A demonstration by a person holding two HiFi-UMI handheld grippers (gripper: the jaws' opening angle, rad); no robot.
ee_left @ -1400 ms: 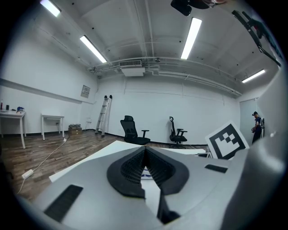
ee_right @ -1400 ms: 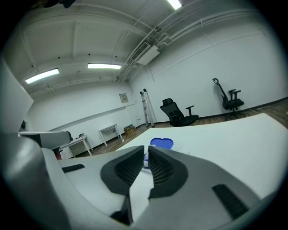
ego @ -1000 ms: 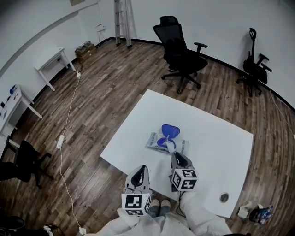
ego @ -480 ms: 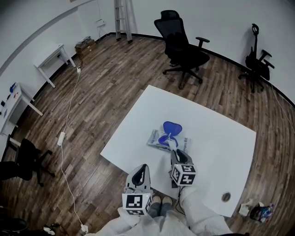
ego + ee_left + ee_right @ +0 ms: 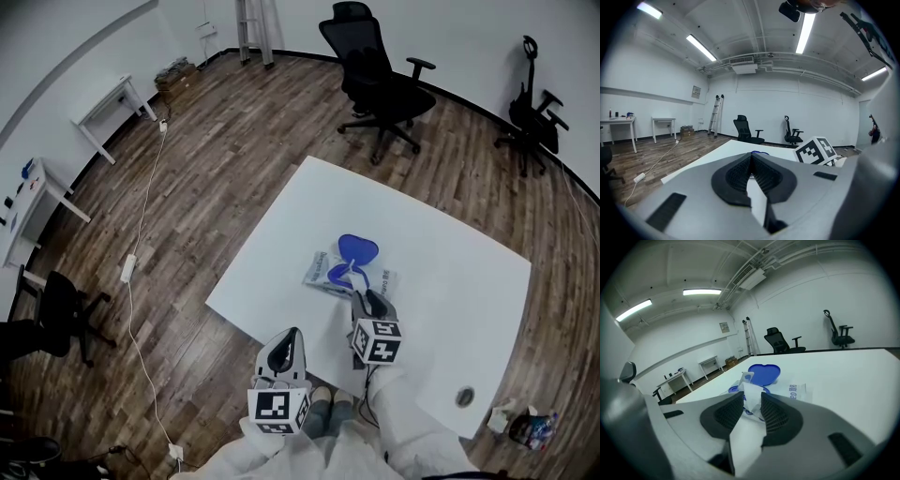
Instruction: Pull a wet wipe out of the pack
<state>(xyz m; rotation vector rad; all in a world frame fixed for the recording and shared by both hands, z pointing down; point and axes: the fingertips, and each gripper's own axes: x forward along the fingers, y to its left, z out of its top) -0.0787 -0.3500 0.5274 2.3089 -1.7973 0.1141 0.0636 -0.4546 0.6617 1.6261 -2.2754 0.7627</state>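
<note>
- Evidently, the soft pack of wet wipes with printed white film lay flat on the white surface with its rounded blue lid flipped open away from the person, so that the dispensing hole was exposed.
- One white wet wipe stood up out of that hole, still rooted in the pack, where it could be pinched from the near side.
- The right hand-held gripper pointed at it, tilted downward; its jaws had just been opening and stood released, with the wipe between them but not clamped.
- The left hand-held gripper was clenched on nothing and hung back at the surface's near edge, apparently waiting; it may be needed to steady the pack.
- The pack sat closer to the near-left edge than to the far side, with bare surface beyond it and to its right.
- A small dark round thing lay near the near right corner, well apart.
- Upward and toward the person, nothing blocked a pull.
</note>
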